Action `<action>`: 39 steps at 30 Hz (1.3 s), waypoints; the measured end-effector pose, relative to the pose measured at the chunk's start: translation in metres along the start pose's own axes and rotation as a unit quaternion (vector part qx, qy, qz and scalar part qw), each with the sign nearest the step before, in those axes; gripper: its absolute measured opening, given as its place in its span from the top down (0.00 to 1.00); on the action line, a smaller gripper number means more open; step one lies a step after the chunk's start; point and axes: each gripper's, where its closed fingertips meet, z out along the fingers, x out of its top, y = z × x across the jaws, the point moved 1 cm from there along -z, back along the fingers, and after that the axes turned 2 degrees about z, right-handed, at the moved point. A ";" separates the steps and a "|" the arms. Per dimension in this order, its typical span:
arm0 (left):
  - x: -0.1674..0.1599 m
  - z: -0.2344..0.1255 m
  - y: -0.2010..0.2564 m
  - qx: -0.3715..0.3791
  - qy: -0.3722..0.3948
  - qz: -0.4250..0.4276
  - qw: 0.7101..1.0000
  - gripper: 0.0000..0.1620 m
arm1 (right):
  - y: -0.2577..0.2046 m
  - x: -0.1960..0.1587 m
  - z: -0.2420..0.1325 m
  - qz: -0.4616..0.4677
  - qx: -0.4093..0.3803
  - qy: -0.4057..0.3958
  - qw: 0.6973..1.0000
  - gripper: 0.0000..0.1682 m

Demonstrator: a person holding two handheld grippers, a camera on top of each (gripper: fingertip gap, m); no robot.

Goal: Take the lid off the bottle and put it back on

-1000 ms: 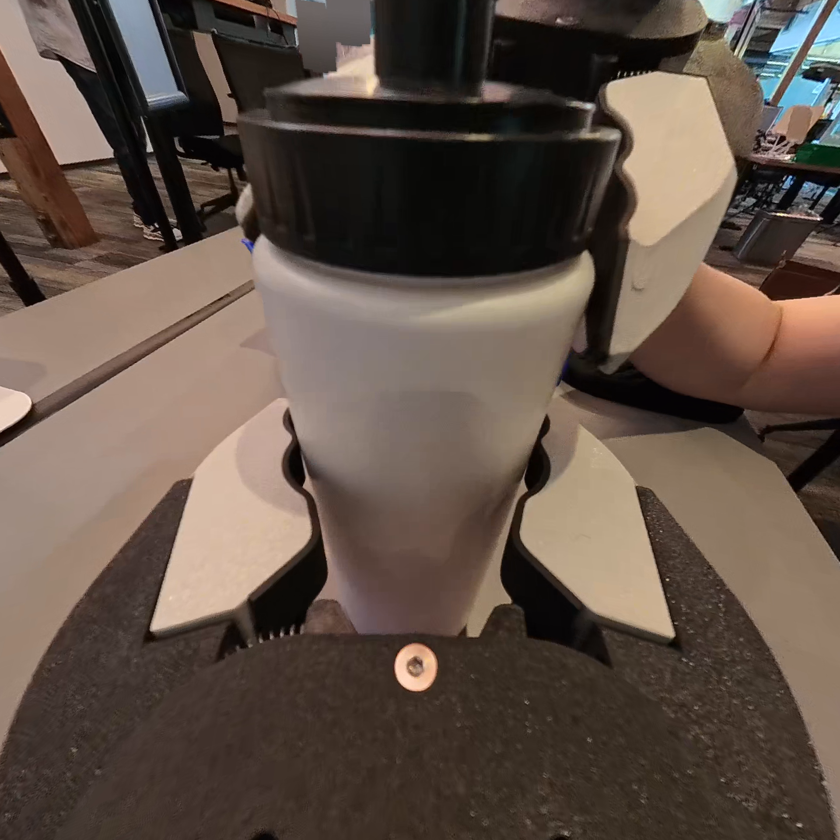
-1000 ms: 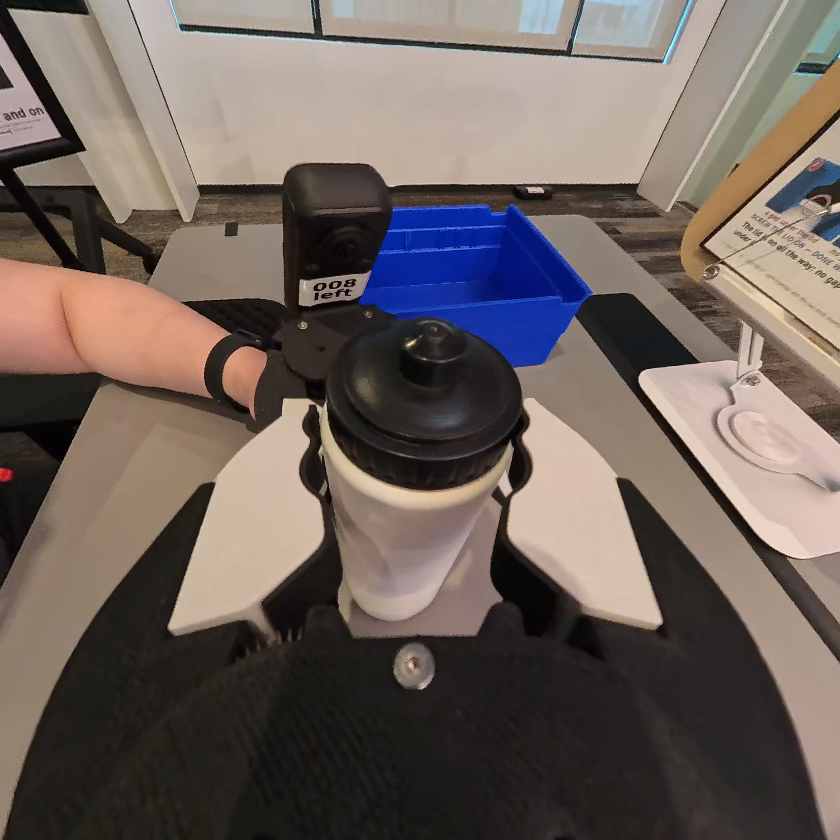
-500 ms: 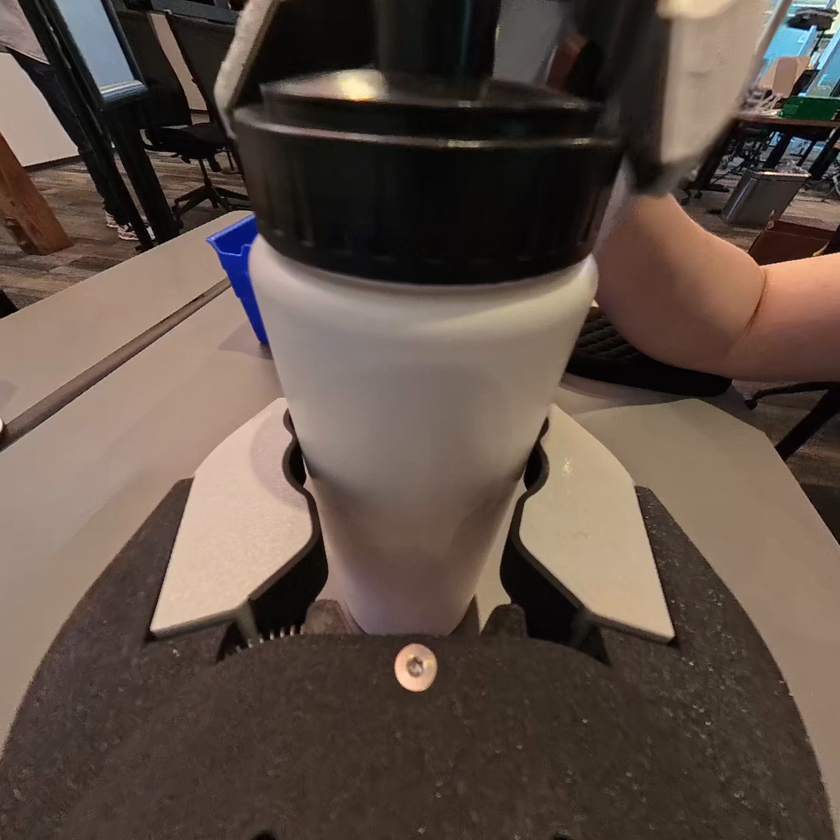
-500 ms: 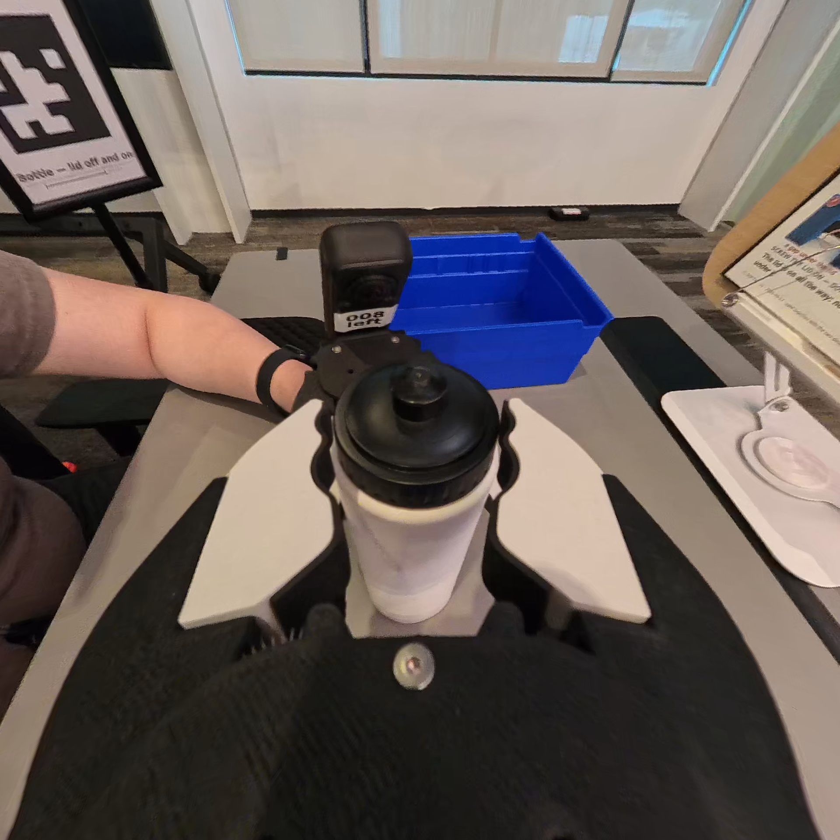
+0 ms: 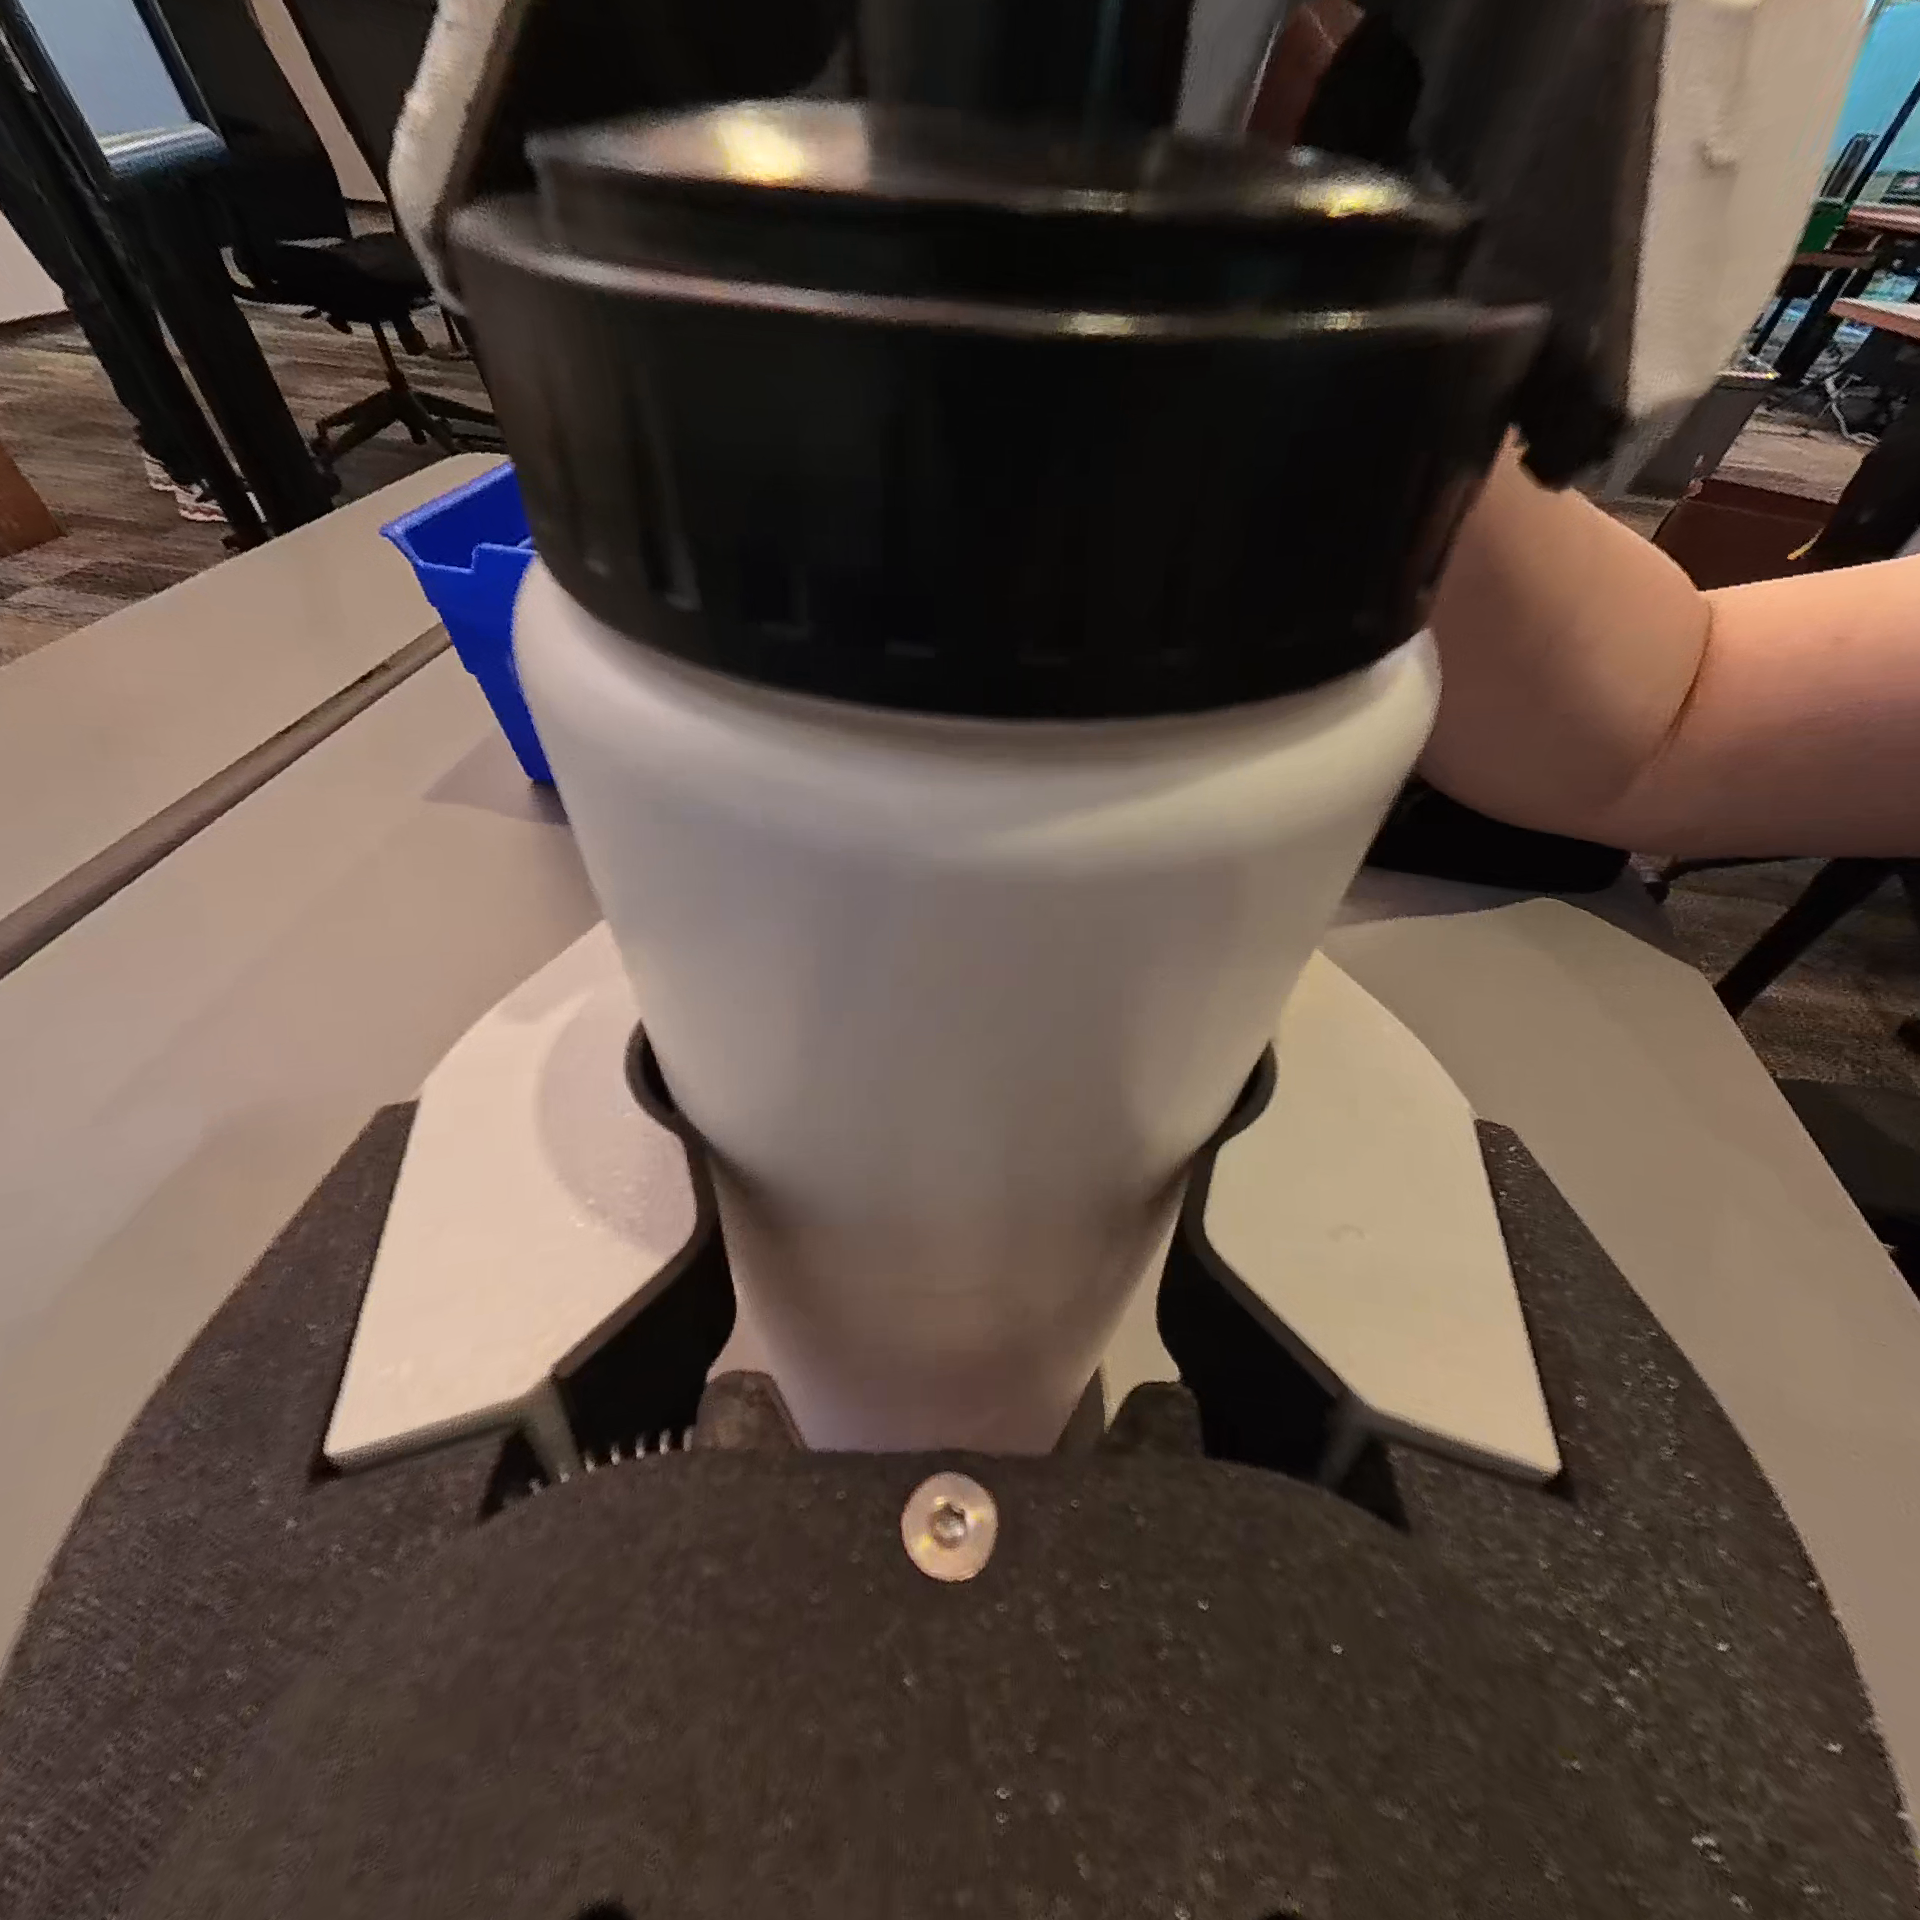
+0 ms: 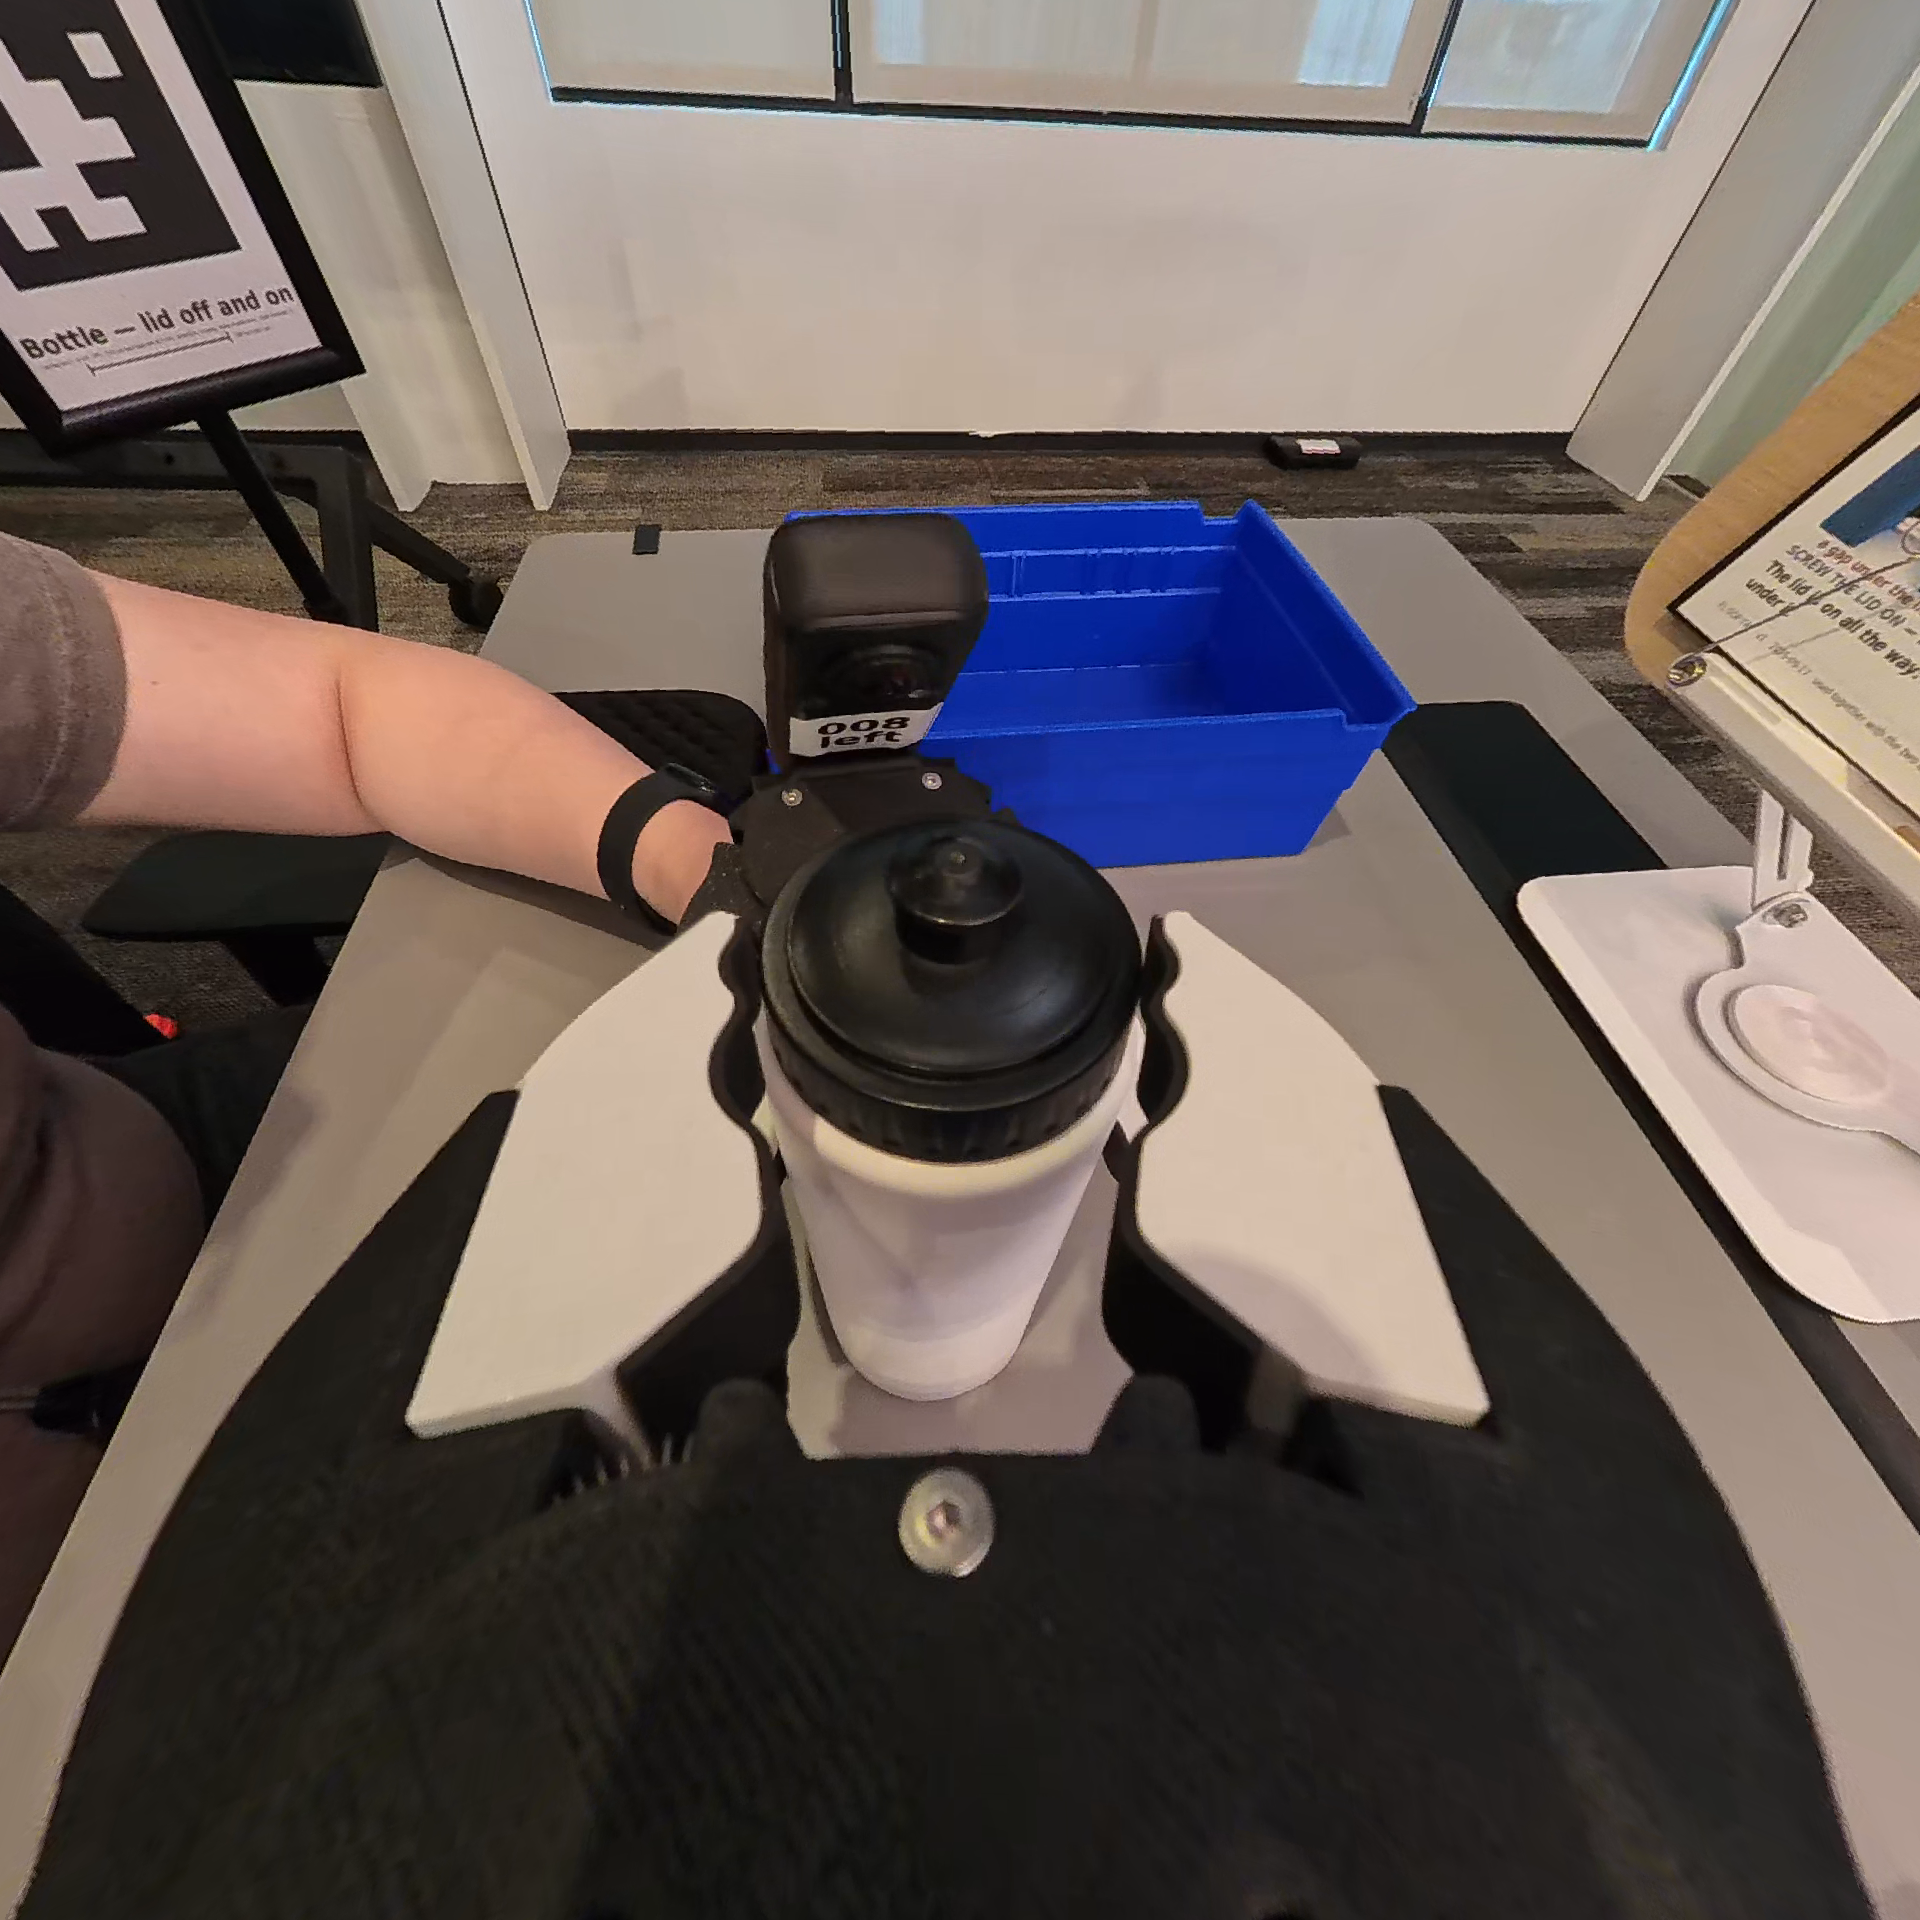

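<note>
While the left gripper [image 5: 951, 1101] clamps the lower body of the white bottle [image 5: 966, 987], its two jaws pressed against the sides, the right gripper [image 6: 951, 997] reaches from above with its jaws flanking the black lid [image 6: 951, 1008]. From the right wrist view the pads sit at the lid's ribbed rim, but whether they press on it or stand just off it I cannot tell. The lid is on the bottle, spout up, and the bottle is upright, with its base hidden by the left gripper.

A grey table [image 6: 468, 1049] lies under both tools, its top matte and plain, with a seam to a second grey slab on the left in the left wrist view. On its far side sits a blue bin [image 6: 1153, 707], open-topped, just behind the left gripper's camera housing [image 6: 873, 634]. At the right edge rests a white stand base [image 6: 1662, 1060] carrying a tilted board with a printed sheet. A person's forearm [image 6: 416, 748] with a black wristband comes in from the left.

Beyond the table runs dark patterned carpet, then a white wall with a window band above. Far left, a framed sign [image 6: 135, 208] stands on a black easel. The left wrist view shows office chairs and desks farther off, slightly blurred.
</note>
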 end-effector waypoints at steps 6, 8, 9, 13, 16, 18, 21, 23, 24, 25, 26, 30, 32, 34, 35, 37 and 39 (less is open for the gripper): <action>0.000 0.000 0.001 -0.006 0.000 0.000 1.000 0.36 | 0.000 -0.005 0.004 -0.009 -0.006 -0.014 1.000 0.56; 0.000 0.000 0.001 -0.008 0.000 -0.003 1.000 0.36 | 0.000 -0.005 0.004 -0.003 -0.006 -0.016 1.000 0.56; 0.000 0.000 0.001 -0.008 0.000 -0.003 1.000 0.36 | 0.000 -0.005 0.004 -0.004 -0.006 -0.018 1.000 0.56; -0.001 0.002 0.002 -0.007 -0.001 -0.003 1.000 0.34 | -0.001 -0.005 0.003 -0.006 -0.003 -0.020 1.000 0.56; -0.003 0.004 0.000 0.003 -0.005 -0.001 1.000 0.34 | 0.000 -0.006 0.001 -0.006 0.000 -0.020 1.000 0.56; -0.004 0.004 -0.001 0.007 -0.013 0.000 1.000 0.35 | 0.001 -0.006 0.001 -0.005 -0.002 -0.019 1.000 0.56; -0.005 0.004 -0.003 0.020 -0.024 0.000 1.000 0.36 | 0.002 -0.006 0.001 -0.001 0.000 -0.013 1.000 0.56; -0.005 0.004 -0.004 0.027 -0.027 -0.004 0.999 0.36 | 0.003 -0.006 0.001 0.003 -0.002 -0.010 1.000 0.56; -0.005 0.004 -0.005 0.032 -0.029 -0.008 0.999 0.36 | 0.004 -0.006 0.001 0.006 -0.005 -0.009 1.000 0.56; -0.005 0.004 -0.006 0.033 -0.030 -0.010 0.999 0.36 | 0.005 -0.006 0.002 0.007 -0.006 -0.008 1.000 0.56; -0.006 0.003 -0.006 0.034 -0.031 -0.010 0.999 0.36 | 0.005 -0.006 0.002 0.007 -0.006 -0.008 1.000 0.56; -0.006 0.003 -0.008 0.045 -0.037 -0.014 0.998 0.37 | 0.006 -0.005 0.002 0.011 -0.012 -0.006 1.000 0.56; -0.006 0.002 -0.009 0.049 -0.038 -0.017 0.998 0.37 | 0.006 -0.005 0.002 0.012 -0.015 -0.006 1.000 0.56; -0.006 0.002 -0.011 0.062 -0.039 -0.020 0.997 0.37 | 0.008 -0.005 0.002 0.012 -0.022 -0.005 1.000 0.57; -0.006 0.002 -0.012 0.066 -0.040 -0.022 0.997 0.37 | 0.009 -0.005 0.003 0.015 -0.025 -0.004 1.000 0.57; -0.006 0.001 -0.015 0.080 -0.040 -0.029 0.996 0.37 | 0.011 -0.005 0.003 0.020 -0.034 -0.003 0.999 0.57; -0.007 0.001 -0.017 0.089 -0.041 -0.034 0.995 0.37 | 0.013 -0.005 0.002 0.024 -0.037 -0.002 0.999 0.58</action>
